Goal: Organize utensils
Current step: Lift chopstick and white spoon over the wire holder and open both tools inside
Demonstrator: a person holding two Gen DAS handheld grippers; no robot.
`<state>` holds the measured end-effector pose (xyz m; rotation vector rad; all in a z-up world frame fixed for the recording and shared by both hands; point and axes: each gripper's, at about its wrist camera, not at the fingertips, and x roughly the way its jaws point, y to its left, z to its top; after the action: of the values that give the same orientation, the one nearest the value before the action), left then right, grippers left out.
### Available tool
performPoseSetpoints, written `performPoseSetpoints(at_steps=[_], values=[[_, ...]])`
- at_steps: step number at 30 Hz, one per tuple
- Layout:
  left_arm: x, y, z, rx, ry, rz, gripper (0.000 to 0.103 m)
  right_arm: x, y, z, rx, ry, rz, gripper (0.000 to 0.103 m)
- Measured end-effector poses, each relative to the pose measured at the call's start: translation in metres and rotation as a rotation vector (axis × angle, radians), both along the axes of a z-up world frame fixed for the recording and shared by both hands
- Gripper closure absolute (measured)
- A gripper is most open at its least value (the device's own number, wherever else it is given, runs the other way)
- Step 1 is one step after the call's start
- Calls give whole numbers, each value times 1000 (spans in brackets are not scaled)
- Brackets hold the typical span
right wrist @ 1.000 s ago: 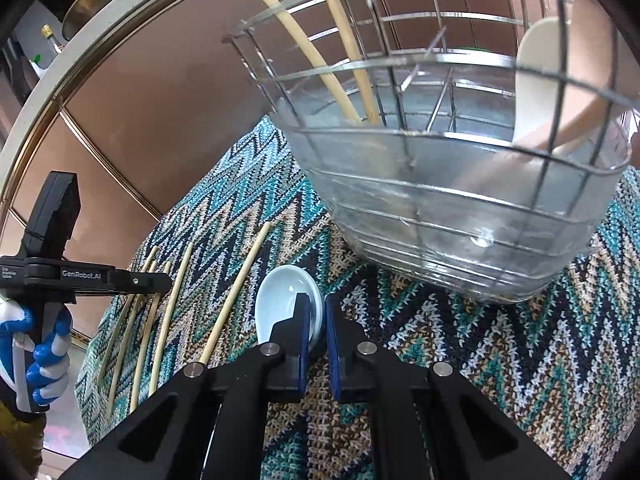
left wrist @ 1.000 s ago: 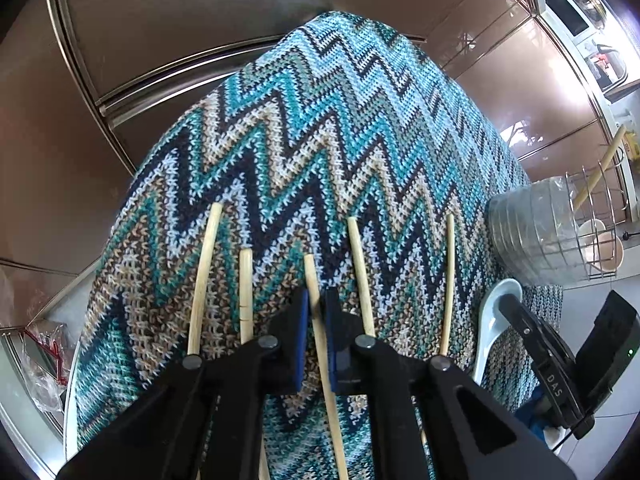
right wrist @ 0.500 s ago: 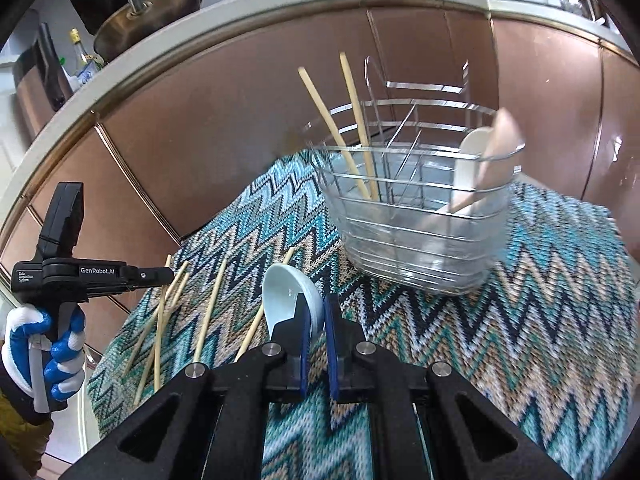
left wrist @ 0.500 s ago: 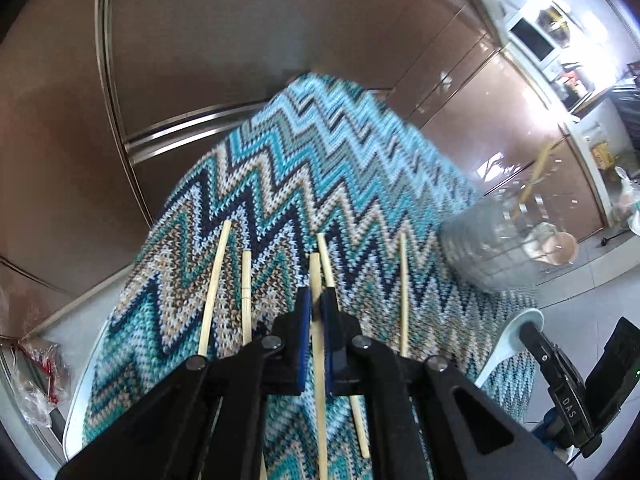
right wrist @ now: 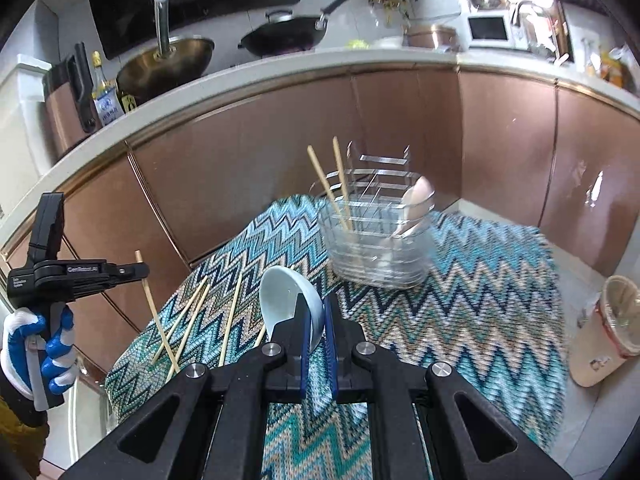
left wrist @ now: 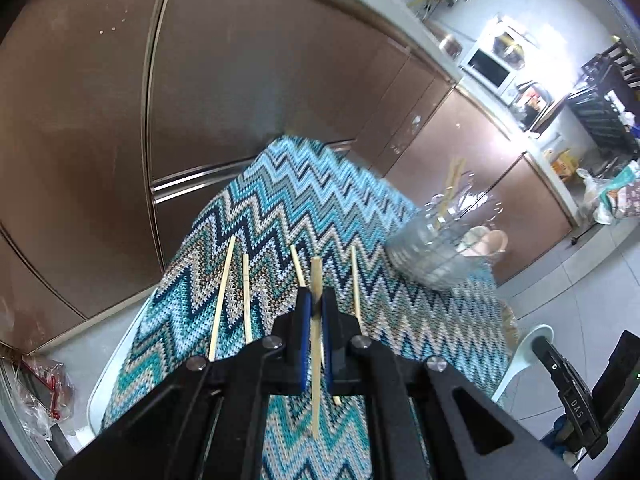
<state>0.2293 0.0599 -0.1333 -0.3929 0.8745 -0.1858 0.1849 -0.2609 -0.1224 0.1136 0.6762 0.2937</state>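
The left gripper (left wrist: 315,312) is closed on a single wooden chopstick (left wrist: 316,344), clamped between its blue pads (left wrist: 305,320) and lifted off the cloth; the stick runs straight along the fingers, with its tip past the pads and its tail pointing back toward the camera. In the right wrist view the same gripper (right wrist: 138,269) appears at the left, held by a hand in a blue and white glove (right wrist: 38,354), with the chopstick (right wrist: 154,312) slanting down from its tip. White lettering on its black body looks like "GenRobot.AI", though it is blurred.

Four more chopsticks (left wrist: 222,296) lie roughly parallel on the zigzag-patterned knitted cloth (left wrist: 280,208) in teal, navy and beige.

The right gripper (right wrist: 316,320) is clamped narrowly on a pale blue ceramic soup spoon (right wrist: 286,300); the bowl of the spoon rises up and to the left of the blue pads, clear of the cloth. In the left wrist view the spoon (left wrist: 524,352) and the gripper holding it show at the lower right, where "DAS" can be read on the black body.

A wire utensil basket (right wrist: 376,240), blurred, stands on the far part of the cloth. Two chopsticks (right wrist: 332,188) lean upright in it on the left, and a pale spoon (right wrist: 416,200) leans on the right.

On the counter behind are a wok (right wrist: 168,64), a dark frying pan (right wrist: 288,36), a labelled bottle (right wrist: 105,100) whose print is unreadable, and a white microwave (right wrist: 488,30). A plastic cup (right wrist: 604,328) is at the right, beyond the cloth's edge.
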Motion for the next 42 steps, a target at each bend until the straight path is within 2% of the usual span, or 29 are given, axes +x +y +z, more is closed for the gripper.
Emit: performPoseSetpoints(at_steps=[6,11,18,22,28,31,38,42], values=[[-22,-2,40,-40,-86,-19,98,-19,-17,30,-7,-75,-55,96],[-17,-18,81,-77,-166,-58,98,-10,-29,62,-26,-157,-104,96],[26,-60,138,-100,-295,-101,98,33,-34,94,-33,-262,-169,96],[60,-90,152,-93,-360,-105,98,68,-34,96,-65,-316,-218,96],[112,-132,140,-65,-415,-95,98,120,-31,75,-124,-336,-248,96],[130,-155,128,-15,-448,-91,98,139,-30,59,-141,-344,-252,96],[160,-199,89,93,-471,-110,98,162,-31,26,-157,-350,-266,95],[169,-208,69,112,-461,-114,98,167,-32,12,-145,-348,-267,95]])
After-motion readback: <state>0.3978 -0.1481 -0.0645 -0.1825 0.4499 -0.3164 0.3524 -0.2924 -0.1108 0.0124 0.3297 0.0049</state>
